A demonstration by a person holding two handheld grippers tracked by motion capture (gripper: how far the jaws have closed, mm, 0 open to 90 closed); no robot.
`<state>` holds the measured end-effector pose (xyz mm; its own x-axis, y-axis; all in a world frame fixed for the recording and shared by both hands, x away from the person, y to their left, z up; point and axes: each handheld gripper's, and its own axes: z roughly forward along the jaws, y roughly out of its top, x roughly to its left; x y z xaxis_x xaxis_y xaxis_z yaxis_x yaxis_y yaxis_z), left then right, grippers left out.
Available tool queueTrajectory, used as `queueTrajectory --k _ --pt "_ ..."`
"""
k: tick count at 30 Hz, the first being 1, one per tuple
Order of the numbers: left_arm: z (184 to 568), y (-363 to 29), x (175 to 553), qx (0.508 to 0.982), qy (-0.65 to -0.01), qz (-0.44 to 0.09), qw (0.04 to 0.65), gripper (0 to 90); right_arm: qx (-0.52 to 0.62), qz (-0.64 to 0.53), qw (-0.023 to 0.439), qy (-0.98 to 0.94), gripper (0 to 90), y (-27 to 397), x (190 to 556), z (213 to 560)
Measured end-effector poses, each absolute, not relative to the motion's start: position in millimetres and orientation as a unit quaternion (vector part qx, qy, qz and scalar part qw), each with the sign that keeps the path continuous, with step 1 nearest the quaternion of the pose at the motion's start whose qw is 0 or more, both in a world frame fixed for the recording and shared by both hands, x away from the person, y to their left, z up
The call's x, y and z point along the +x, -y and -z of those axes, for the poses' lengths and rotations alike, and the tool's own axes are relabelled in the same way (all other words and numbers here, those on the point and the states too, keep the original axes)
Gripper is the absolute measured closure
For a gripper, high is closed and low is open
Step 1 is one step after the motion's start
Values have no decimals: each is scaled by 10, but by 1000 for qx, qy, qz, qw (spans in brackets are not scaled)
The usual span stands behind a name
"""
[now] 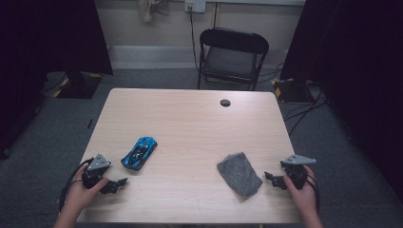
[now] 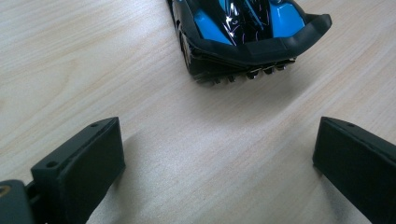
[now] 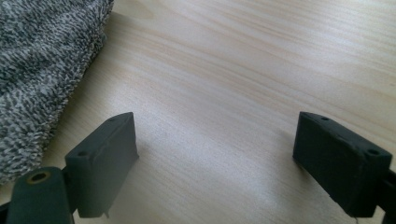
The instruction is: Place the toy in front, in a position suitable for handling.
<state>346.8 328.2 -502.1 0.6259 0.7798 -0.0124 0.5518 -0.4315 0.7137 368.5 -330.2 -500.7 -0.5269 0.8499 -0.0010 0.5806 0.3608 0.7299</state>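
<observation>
**Both grippers sitting wide, car and cloth untouched**

So we're looking down at the table (image 1: 190,118) and both hands are coming in from its near edge. The left hand (image 1: 85,190) is resting by the near left corner, wrapped around the left gripper (image 1: 119,184), which is pointing roughly level toward the right. The right hand (image 1: 299,187) is sitting by the near right corner, its right gripper (image 1: 270,179) pointing left, back toward the middle.

In the left gripper view we're seeing its jaws spread wide with bare wood between them, gripping nothing. The blue toy car (image 2: 247,32) is lying just ahead of them, apart from both, on the left half of the table near the near edge. Its far end is getting cut off at the top of that view.

Same deal on the right: jaws spread, nothing in them. The grey cloth (image 3: 42,70) is lying just beside the left-hand jaw; we can't tell whether it's actually touching. The forearms are running out of the bottom of the high view.
</observation>
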Motion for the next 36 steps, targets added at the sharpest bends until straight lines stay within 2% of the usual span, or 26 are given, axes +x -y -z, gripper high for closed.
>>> queueTrajectory --k 16,17,19,20,22,24,25,33,36 --pt "5002 -3218 3467 823 -425 -164 339 1 446 -348 192 -802 128 3304 3688 5006" --pt "4983 -3205 3472 824 -424 -163 340 22 445 -348 193 -802 128 3304 3689 5006" --pt "4948 -3184 3477 823 -425 -162 341 174 445 -348 193 -802 128 3304 3688 5006" --pt "4926 -3173 3485 824 -429 -155 335 205 445 -347 193 -802 128 3304 3688 5006" --pt "4884 -3147 3491 822 -444 -144 326 146 445 -347 193 -802 128 3304 3688 5006" --pt "4857 -3143 3494 822 -443 -144 328 182 445 -347 193 -802 128 3304 3688 5006" --pt "4773 -3144 3501 817 -445 -147 335 160 445 -347 193 -802 129 3303 3688 5006" --pt "4561 -3159 3571 789 -479 -134 360 158 445 -348 193 -802 129 3303 3687 5007" --pt "4520 -3106 3616 790 -479 -144 355 158 445 -348 194 -802 129 3303 3687 5007"
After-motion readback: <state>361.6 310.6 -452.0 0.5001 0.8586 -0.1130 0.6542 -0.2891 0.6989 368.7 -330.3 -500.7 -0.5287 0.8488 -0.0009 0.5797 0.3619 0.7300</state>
